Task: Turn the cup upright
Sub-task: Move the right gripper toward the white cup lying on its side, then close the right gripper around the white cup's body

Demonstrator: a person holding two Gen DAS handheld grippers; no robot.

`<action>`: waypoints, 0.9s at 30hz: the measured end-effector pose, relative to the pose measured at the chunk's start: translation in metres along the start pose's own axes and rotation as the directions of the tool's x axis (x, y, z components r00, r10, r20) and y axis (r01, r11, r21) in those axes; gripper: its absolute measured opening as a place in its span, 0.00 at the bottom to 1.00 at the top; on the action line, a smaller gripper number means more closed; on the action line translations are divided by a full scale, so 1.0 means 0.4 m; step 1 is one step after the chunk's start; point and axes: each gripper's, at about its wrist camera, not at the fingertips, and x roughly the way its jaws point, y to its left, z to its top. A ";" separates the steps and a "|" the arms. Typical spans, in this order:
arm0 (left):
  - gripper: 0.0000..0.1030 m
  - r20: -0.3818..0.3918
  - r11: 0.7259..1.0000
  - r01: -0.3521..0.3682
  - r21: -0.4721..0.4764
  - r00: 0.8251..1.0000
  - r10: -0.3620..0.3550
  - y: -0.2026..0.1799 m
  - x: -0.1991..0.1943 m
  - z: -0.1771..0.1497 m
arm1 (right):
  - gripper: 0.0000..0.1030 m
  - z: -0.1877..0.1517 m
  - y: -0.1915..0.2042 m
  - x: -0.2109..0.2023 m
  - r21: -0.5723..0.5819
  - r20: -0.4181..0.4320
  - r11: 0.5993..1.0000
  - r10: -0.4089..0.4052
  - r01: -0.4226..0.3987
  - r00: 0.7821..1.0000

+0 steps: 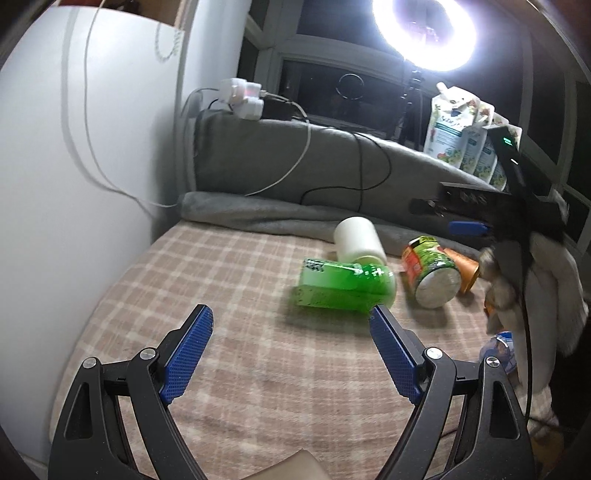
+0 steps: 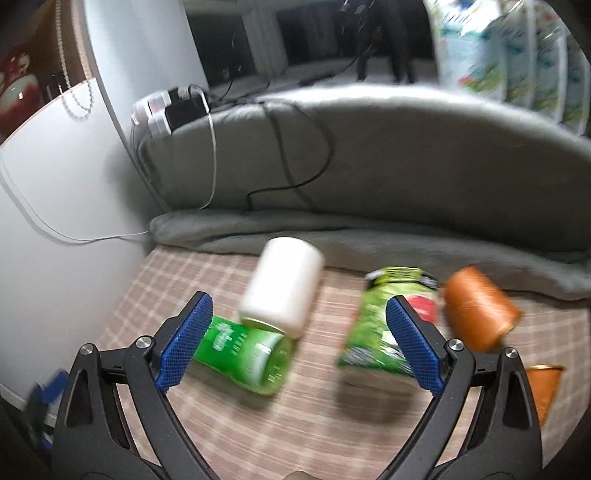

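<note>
Several cups lie on their sides on the plaid cloth. A white cup rests against a clear green cup. To their right lie a green-and-red printed cup and an orange cup. My left gripper is open and empty, hovering short of the green cup. My right gripper is open and empty above the green and printed cups, touching neither. One of its blue pads shows in the left wrist view. The right wrist view is blurred.
A second orange cup stands upright at the right edge. A grey blanket banks the back of the cloth, with cables and a power strip above. Refill pouches and a ring light stand behind. A white wall closes the left.
</note>
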 end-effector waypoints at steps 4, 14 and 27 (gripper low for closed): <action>0.84 -0.007 1.000 -0.011 -0.028 1.000 0.011 0.029 0.003 -0.001 | 0.93 0.046 0.019 0.102 0.032 -0.125 0.999 0.029 -0.025 0.992; 0.84 0.004 0.997 -0.026 -0.074 1.000 0.027 0.077 -0.004 0.002 | 0.88 0.081 0.030 0.293 0.046 -0.303 0.994 -0.081 0.100 0.950; 0.84 0.017 0.996 -0.035 -0.081 0.999 0.036 0.088 -0.004 0.007 | 0.77 0.061 0.045 0.399 0.065 -0.386 0.991 -0.085 0.119 0.919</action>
